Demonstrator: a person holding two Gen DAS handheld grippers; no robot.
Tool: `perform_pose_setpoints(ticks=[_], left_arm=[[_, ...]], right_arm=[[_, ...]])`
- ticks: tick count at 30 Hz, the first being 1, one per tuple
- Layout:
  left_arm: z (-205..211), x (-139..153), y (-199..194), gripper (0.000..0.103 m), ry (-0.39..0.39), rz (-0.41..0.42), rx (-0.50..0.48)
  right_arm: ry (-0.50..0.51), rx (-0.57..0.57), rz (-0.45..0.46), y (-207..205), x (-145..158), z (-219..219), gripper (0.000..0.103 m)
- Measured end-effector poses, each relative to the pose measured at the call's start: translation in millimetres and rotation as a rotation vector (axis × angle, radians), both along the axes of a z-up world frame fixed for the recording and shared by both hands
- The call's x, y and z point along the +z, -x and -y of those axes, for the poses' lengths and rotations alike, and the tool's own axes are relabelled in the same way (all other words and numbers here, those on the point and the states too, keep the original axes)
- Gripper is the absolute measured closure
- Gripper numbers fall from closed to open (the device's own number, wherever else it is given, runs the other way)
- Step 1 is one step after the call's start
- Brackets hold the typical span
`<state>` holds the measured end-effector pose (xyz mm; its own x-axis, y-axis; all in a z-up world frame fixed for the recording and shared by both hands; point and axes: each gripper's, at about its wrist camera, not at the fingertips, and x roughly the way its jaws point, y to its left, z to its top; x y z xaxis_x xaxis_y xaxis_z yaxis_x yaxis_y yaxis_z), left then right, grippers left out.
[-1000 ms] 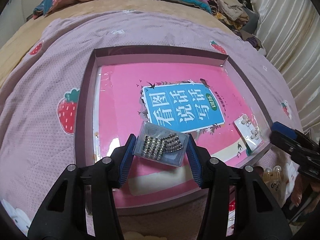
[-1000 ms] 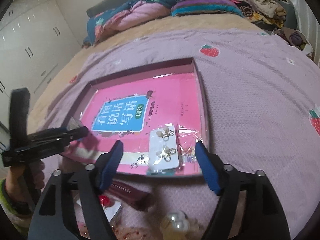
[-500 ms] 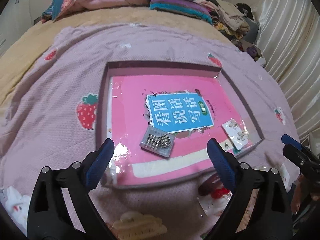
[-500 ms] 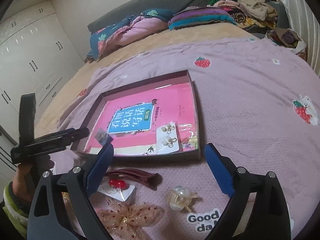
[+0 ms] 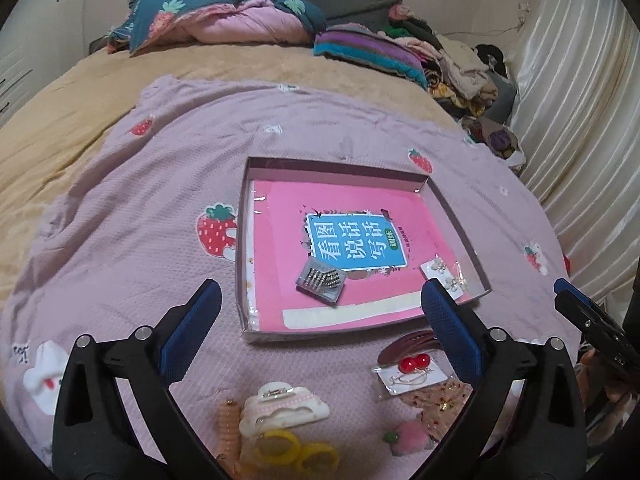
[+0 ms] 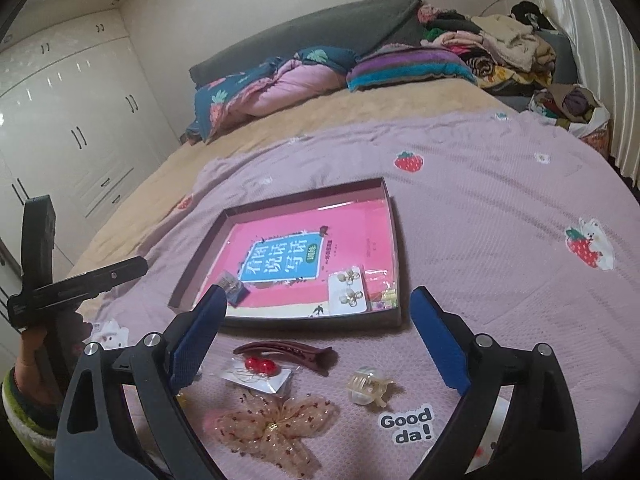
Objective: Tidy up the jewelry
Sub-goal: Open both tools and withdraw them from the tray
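Hovering, left gripper [image 5: 318,330] and right gripper [image 6: 316,330] spread wide, empty. Lying inside tray [image 5: 362,164]: bead case [image 5: 322,281], earring card [image 6: 347,294]. Awaiting transfer outside on bedspread [image 5: 140,200]: hair clips, cherry earrings [image 6: 260,366], bow [image 6: 272,426].

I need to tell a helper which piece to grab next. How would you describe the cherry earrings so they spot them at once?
Start at the shallow box on the lilac blanket. Just in front lies a dark red hair clip; the cherry earrings touch its near side. Only they have two glossy red balls on a clear-wrapped card.
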<state>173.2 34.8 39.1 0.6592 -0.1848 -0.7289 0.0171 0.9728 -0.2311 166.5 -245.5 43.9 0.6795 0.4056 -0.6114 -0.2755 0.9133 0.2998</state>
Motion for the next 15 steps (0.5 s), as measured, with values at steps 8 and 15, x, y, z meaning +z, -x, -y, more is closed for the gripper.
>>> perform_pose_setpoints(ticks=[8,15], left_arm=[[-8,15,23,0.01,0.01,0.032,0.017],[-17,23,44,0.01,0.014,0.055,0.041]], right_arm=[[-0.003,0.018,0.038,20,17,-2,0.011],[0.009,0.052,0.055,33,26,-8,0.011]])
